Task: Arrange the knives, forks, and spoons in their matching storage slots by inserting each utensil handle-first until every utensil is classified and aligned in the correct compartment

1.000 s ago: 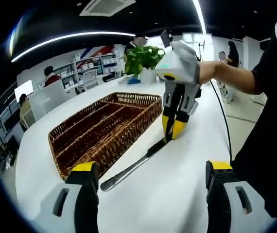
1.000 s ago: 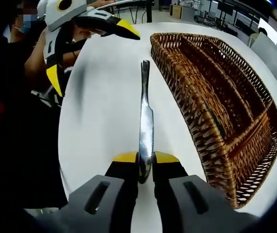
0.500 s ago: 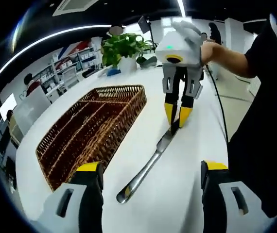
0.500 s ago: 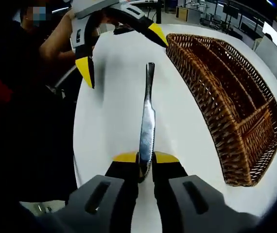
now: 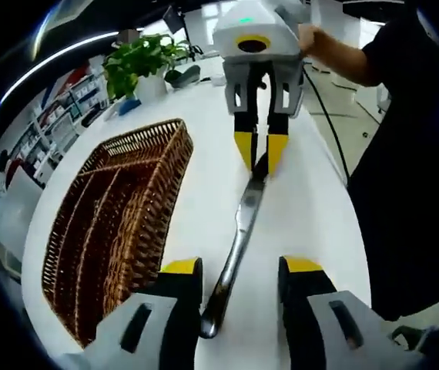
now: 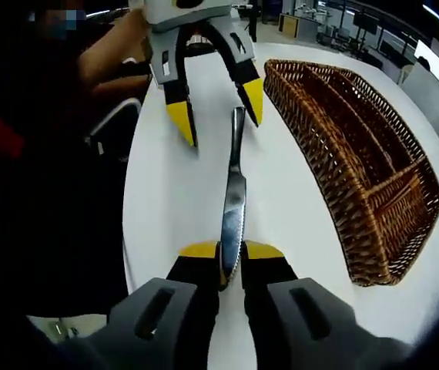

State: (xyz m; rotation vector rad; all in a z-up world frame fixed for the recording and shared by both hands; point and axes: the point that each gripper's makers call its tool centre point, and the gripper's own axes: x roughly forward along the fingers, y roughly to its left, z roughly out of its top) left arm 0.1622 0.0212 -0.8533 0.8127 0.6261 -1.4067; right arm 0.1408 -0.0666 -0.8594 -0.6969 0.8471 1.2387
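Note:
A silver table knife [image 5: 242, 220] lies along the white table [image 5: 312, 193]. My right gripper [image 6: 231, 250] is shut on the knife [image 6: 233, 193] at its blade end, and it appears from the front as the right gripper [image 5: 256, 154]. My left gripper [image 5: 242, 266] is open, its yellow-tipped jaws standing on either side of the handle end without touching it. From the other side the left gripper [image 6: 216, 112] straddles the handle tip. The brown wicker basket [image 5: 112, 223] with long compartments sits beside the knife, with no utensils visible in the basket [image 6: 350, 162].
A person in dark clothes [image 5: 404, 154] stands at the table's rounded edge and holds both tools. A potted plant [image 5: 139, 65] stands at the far end of the table. Bare white tabletop [image 6: 165, 200] lies between the knife and the table edge.
My left gripper has come up to the knife's handle end and its jaws have narrowed around it. The right gripper still holds the blade, and the knife has swung away from the basket.

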